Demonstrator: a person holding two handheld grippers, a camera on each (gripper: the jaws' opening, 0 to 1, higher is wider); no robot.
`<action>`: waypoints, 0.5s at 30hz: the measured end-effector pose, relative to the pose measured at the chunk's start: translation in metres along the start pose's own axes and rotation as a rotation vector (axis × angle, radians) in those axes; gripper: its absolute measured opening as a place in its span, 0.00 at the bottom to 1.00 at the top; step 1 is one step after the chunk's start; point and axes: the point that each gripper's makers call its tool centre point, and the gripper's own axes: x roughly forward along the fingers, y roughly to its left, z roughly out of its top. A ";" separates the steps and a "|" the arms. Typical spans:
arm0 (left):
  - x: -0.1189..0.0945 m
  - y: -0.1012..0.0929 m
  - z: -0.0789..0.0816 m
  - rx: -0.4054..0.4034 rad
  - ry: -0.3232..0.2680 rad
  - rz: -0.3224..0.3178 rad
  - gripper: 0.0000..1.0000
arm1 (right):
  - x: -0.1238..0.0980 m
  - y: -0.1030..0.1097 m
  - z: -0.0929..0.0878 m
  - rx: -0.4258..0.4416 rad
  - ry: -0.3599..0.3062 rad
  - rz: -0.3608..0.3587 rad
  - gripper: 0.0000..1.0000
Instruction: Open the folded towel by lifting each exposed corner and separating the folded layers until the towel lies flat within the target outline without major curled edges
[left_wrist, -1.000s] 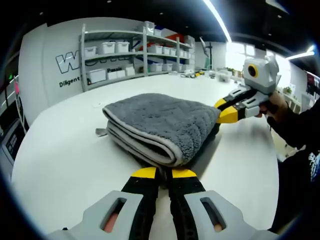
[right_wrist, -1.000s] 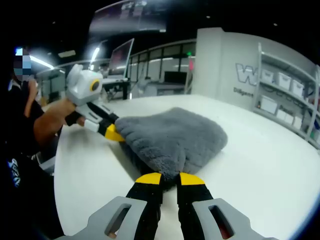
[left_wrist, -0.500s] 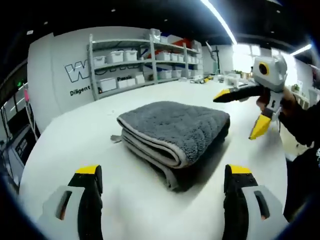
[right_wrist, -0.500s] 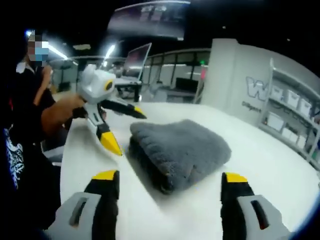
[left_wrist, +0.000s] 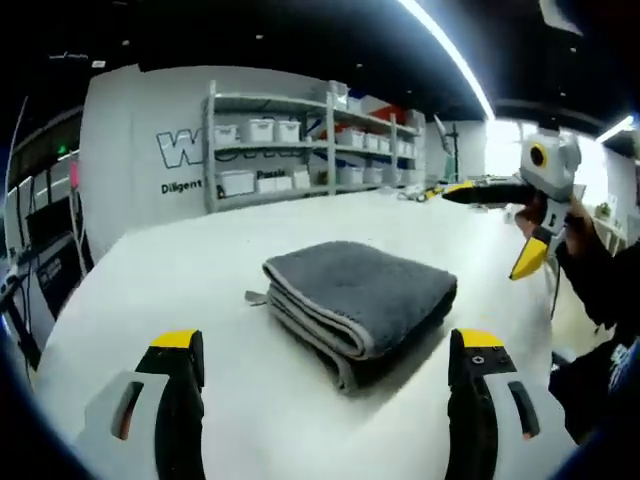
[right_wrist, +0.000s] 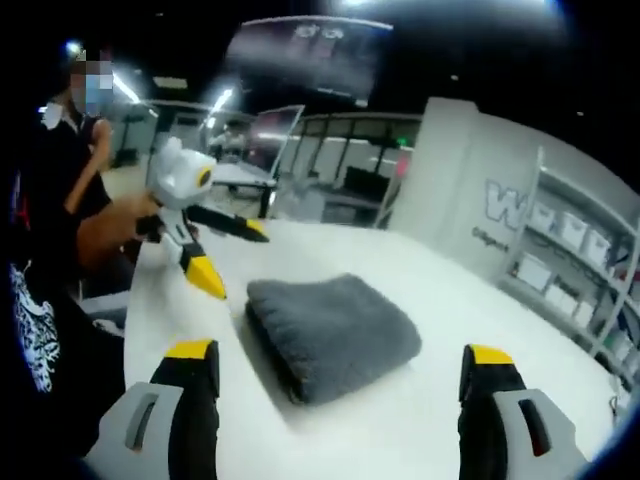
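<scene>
Claws (left_wrist: 322, 365) wide; folded towel (left_wrist: 362, 298) flat.

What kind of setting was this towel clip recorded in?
Probably a lab or workshop, not a home: a large white table holds the folded grey towel, metal shelving with white storage bins lines a lettered wall, and monitors stand behind.

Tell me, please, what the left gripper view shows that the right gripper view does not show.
The left gripper view alone shows the towel's stacked folded edges with pale trim and a small tag at its side. The right gripper view alone shows a monitor on a desk behind the table. Both show the grey towel folded on the white table, shelves with white bins, and both grippers open, left gripper and right gripper, away from the towel.
</scene>
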 end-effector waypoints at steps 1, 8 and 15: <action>-0.002 -0.005 0.004 -0.037 -0.025 -0.015 1.00 | -0.004 -0.005 0.010 -0.012 -0.010 0.008 1.00; -0.015 -0.032 0.020 -0.231 -0.150 -0.032 1.00 | -0.013 -0.037 0.055 -0.107 -0.028 0.002 1.00; -0.019 -0.032 0.025 -0.256 -0.176 -0.024 1.00 | -0.012 -0.052 0.081 -0.169 -0.009 0.018 1.00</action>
